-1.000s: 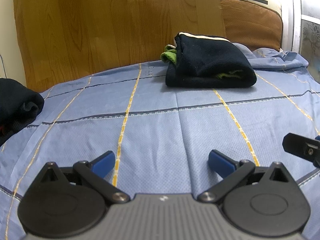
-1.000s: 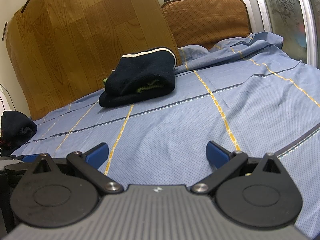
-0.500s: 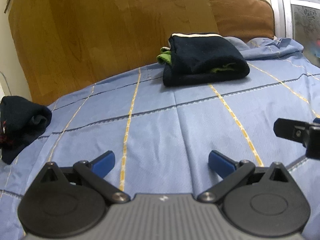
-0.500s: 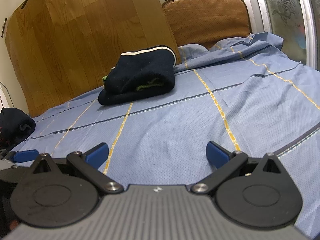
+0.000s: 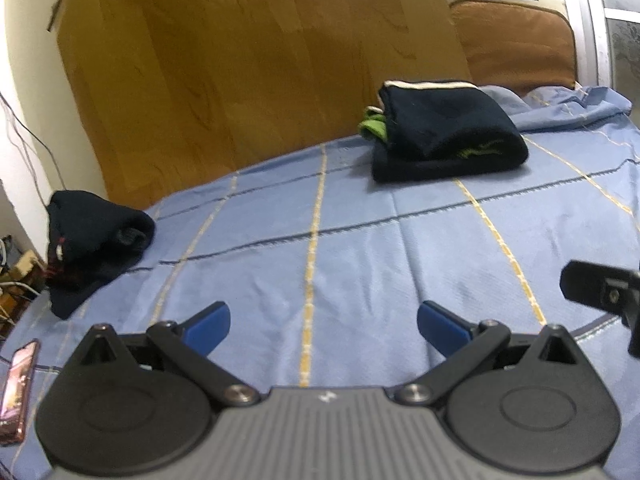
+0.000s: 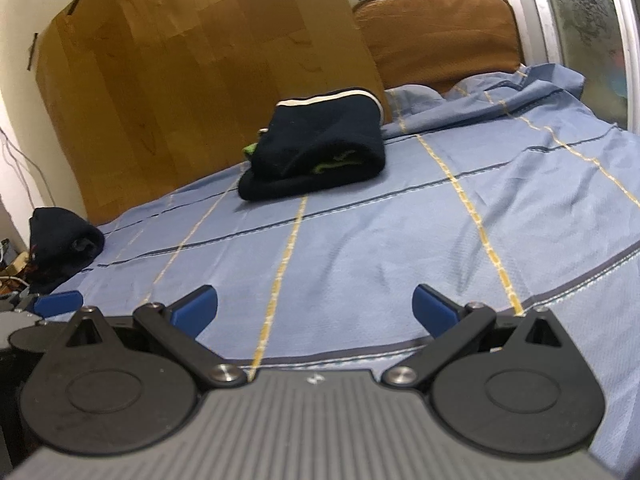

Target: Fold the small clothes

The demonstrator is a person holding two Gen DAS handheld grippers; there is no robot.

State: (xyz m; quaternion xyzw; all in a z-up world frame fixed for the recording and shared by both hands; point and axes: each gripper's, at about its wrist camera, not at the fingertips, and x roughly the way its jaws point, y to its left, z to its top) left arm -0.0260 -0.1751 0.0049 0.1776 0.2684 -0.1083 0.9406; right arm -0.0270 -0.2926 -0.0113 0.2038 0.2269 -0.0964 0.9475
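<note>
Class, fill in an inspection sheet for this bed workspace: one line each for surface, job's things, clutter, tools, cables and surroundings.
Surface: sheet, blue with yellow and dark stripes, mostly smooth, rumpled at the far right.
Job's things: folded pile of dark clothes with green showing, at the far side; loose dark garment bunched at the left edge.
Clutter: phone on the near left edge.
Tools: left tool open, empty, over the sheet; right tool open, empty.
Cables: thin wires on the left wall.
Surroundings: wood-look panel and brown cushion behind the bed; frosted glass door at right.
</note>
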